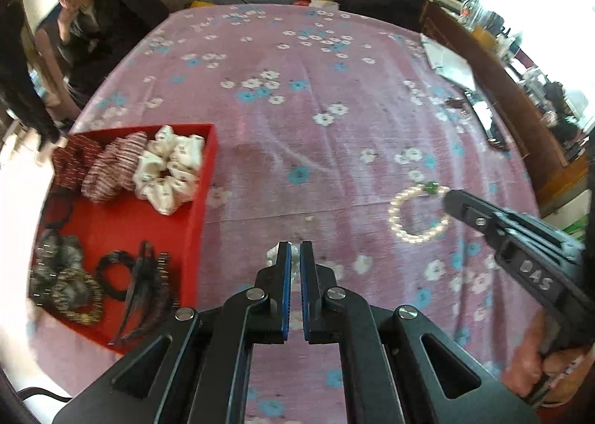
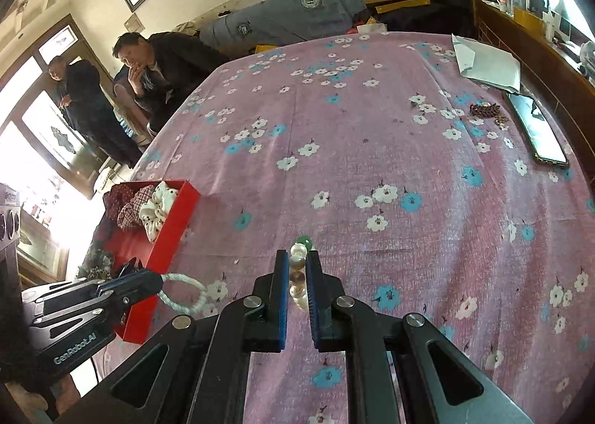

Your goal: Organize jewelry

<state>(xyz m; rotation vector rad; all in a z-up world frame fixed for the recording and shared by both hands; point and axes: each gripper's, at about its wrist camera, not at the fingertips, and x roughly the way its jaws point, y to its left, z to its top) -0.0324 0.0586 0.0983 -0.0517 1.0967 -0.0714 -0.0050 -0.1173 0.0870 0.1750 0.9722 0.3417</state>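
Observation:
My right gripper (image 2: pixel 297 256) is shut on a pearl bracelet (image 2: pixel 297 277) with one green bead (image 2: pixel 305 240), held above the pink flowered bedspread (image 2: pixel 372 126). From the left wrist view that bracelet (image 1: pixel 394 214) hangs as a ring from the right gripper (image 1: pixel 448 199). My left gripper (image 1: pixel 295 247) is shut on a small pale bead bracelet (image 1: pixel 274 254). This pale bracelet (image 2: pixel 178 277) sticks out of the left gripper (image 2: pixel 160 280) as a loop beside the red tray (image 2: pixel 174 234). The red tray (image 1: pixel 202 197) holds scrunchies (image 1: pixel 171 167), hair ties and a dark clip (image 1: pixel 139 286).
A phone (image 2: pixel 539 130), a dark beaded bracelet (image 2: pixel 483 111) and white paper (image 2: pixel 487 63) lie at the bedspread's far right. Two people (image 2: pixel 148 63) are beyond the left edge. Boxes and folded bedding are stacked at the back, with a wooden cabinet on the right.

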